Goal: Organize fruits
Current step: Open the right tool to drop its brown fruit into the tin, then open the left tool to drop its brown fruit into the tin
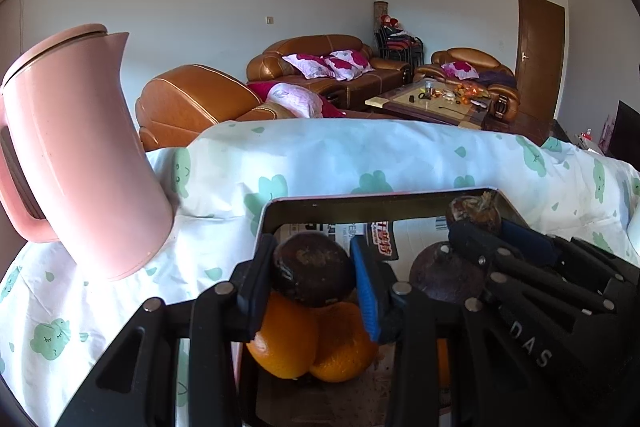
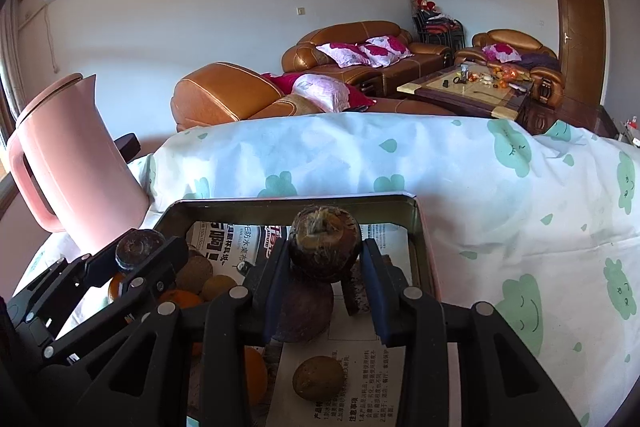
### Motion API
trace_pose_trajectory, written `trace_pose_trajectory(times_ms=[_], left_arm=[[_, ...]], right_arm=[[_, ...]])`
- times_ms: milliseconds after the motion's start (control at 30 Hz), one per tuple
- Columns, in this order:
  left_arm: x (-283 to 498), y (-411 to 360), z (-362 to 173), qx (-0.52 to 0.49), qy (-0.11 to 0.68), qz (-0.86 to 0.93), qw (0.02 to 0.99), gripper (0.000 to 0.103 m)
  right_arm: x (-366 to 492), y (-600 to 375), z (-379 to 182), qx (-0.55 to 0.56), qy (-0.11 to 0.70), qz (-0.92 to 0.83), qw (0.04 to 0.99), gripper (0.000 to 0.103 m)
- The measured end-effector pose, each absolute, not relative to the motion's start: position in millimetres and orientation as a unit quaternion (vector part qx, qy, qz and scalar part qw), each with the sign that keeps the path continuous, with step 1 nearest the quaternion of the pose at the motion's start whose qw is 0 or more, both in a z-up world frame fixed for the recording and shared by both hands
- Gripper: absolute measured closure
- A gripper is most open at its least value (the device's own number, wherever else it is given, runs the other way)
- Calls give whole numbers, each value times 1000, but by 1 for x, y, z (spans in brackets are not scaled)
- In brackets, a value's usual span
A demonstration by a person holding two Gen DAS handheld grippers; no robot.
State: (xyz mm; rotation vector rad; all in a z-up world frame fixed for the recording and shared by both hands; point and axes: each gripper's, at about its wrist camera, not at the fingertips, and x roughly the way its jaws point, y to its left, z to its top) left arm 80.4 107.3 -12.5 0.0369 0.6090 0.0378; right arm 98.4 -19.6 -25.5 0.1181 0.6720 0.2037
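Both grippers are loaded over the tray [image 2: 416, 247] right now. The left gripper [image 1: 312, 275] has its pads pinching a dark round fruit [image 1: 312, 267], and the right gripper [image 2: 325, 259] is clamped on another dark fruit [image 2: 324, 243], this one with its dried stem end facing up and toward the camera. So neither set of jaws is free.

What matters for the next move: each fruit hangs straight between its own jaws, above the tray floor, not resting on anything as far as I can tell. Under the left one sit two oranges [image 1: 304, 339], nearly touching it from below. Under the right one is a purplish fruit [image 2: 304, 311], right beneath or maybe touching, hard to say, and a small brown one [image 2: 319, 377] lies nearer the camera on the printed paper [image 2: 360, 387].

Both fruits are roundish, so no real long axis to worry about. The grippers are side by side, left one toward the kettle [image 1: 72, 155] side. My guess is each drops its fruit onto the pile below, and rolling off looks like the risk.
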Motion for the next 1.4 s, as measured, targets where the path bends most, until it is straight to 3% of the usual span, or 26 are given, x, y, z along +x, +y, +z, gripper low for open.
trace_pose_trajectory(times_ms=[467,633,667,733,767,1033,1100,1167,1233,1333,1400], left_arm=[[77,110,-10,9,295,13,955,64],[69,108,-7,11,285,10,958,64],[66,106,-6,13,281,11,959,64],[63,104,-5,18,276,14,961,64],[62,103,-5,19,275,14,961,64],[56,101,-6,25,271,13,962,63],[52,100,-4,29,263,20,964,55],[47,100,-2,29,251,30,967,23],[42,102,0,28,237,40,970,8],[35,101,3,29,222,39,974,0],[32,99,3,33,221,37,974,0]], right_arm=[[92,-35,-24,134,316,179,922,62],[63,-42,-6,133,255,141,947,58],[56,-44,-1,129,236,127,955,56],[41,-47,6,114,208,93,967,36],[34,-48,8,105,194,77,972,33],[10,-48,7,70,192,45,978,31],[4,-49,7,64,190,41,979,30],[-2,-51,7,62,182,36,981,30],[-7,-53,8,62,176,28,982,24],[-12,-57,9,67,168,16,983,20],[-15,-59,9,72,164,13,984,20]])
